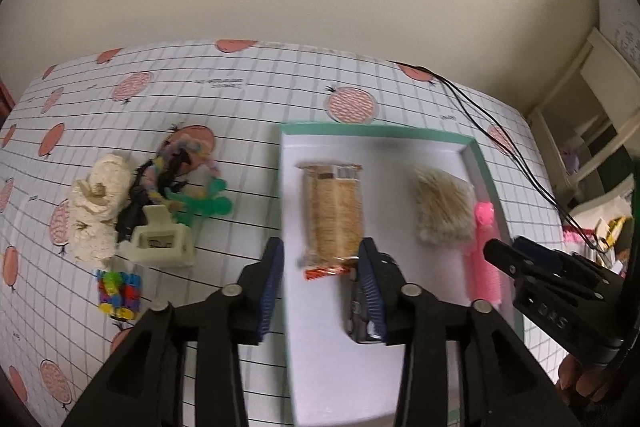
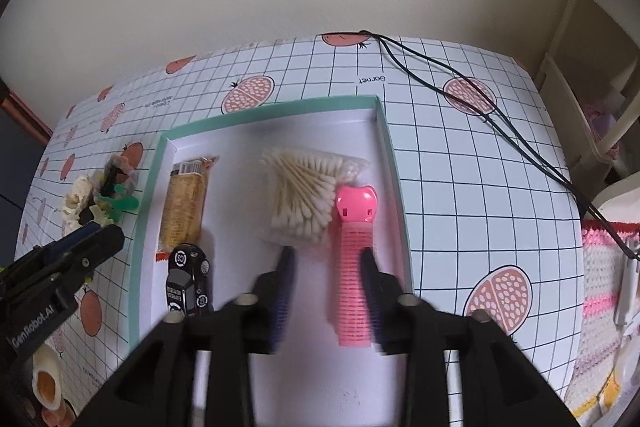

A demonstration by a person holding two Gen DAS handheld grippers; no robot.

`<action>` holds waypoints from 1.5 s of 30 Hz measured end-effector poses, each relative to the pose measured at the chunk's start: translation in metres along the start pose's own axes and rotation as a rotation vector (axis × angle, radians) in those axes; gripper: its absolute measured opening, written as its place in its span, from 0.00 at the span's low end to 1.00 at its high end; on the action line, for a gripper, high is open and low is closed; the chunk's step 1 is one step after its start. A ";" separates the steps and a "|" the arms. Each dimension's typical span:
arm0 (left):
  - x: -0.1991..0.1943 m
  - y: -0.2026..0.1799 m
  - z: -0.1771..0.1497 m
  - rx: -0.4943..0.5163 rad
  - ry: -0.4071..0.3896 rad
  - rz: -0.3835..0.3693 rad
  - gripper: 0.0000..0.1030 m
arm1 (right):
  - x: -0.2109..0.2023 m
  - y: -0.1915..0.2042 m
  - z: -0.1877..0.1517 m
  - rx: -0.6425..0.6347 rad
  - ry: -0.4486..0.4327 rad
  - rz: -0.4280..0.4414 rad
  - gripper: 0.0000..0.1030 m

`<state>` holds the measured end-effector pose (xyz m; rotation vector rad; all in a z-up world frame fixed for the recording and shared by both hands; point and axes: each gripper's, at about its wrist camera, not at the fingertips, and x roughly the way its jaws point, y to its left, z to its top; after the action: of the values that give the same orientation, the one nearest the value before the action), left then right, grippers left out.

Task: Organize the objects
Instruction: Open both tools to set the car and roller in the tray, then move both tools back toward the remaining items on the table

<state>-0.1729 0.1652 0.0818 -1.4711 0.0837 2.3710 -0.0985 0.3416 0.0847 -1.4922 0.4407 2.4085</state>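
A shallow white box with a teal rim (image 1: 372, 131) (image 2: 280, 107) lies on the table. It holds a wrapped snack bar (image 1: 332, 211) (image 2: 184, 203), a bundle of cotton swabs (image 1: 442, 209) (image 2: 304, 195), a pink hair roller (image 1: 484, 259) (image 2: 352, 267) and a black toy car (image 1: 358, 311) (image 2: 188, 279). My left gripper (image 1: 322, 245) is open over the box's left edge, straddling the near end of the snack bar. My right gripper (image 2: 326, 263) is open over the box, with the roller lying beside its right finger. Both hold nothing.
A pile lies left of the box: cream fabric flowers (image 1: 98, 207), a cream clip (image 1: 160, 239), a green plastic piece (image 1: 204, 205), a bead loop and a colourful cube (image 1: 120, 291). A black cable (image 2: 480, 107) crosses the far right of the table. A knitted cloth (image 2: 600, 287) and shelves stand to the right; a toy egg (image 2: 46, 383) sits near left.
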 end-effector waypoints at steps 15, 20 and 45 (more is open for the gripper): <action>-0.002 0.032 0.003 -0.061 -0.057 0.097 1.00 | 0.000 0.013 0.000 -0.034 -0.040 0.004 0.99; -0.001 0.037 0.003 -0.082 -0.056 0.093 1.00 | 0.001 0.012 0.001 -0.026 -0.041 0.001 1.00; -0.074 0.178 0.019 -0.293 -0.178 0.085 1.00 | -0.026 0.119 0.013 -0.130 -0.137 0.107 1.00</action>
<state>-0.2166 -0.0165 0.1320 -1.3923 -0.2606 2.6613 -0.1435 0.2362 0.1274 -1.3747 0.3481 2.6495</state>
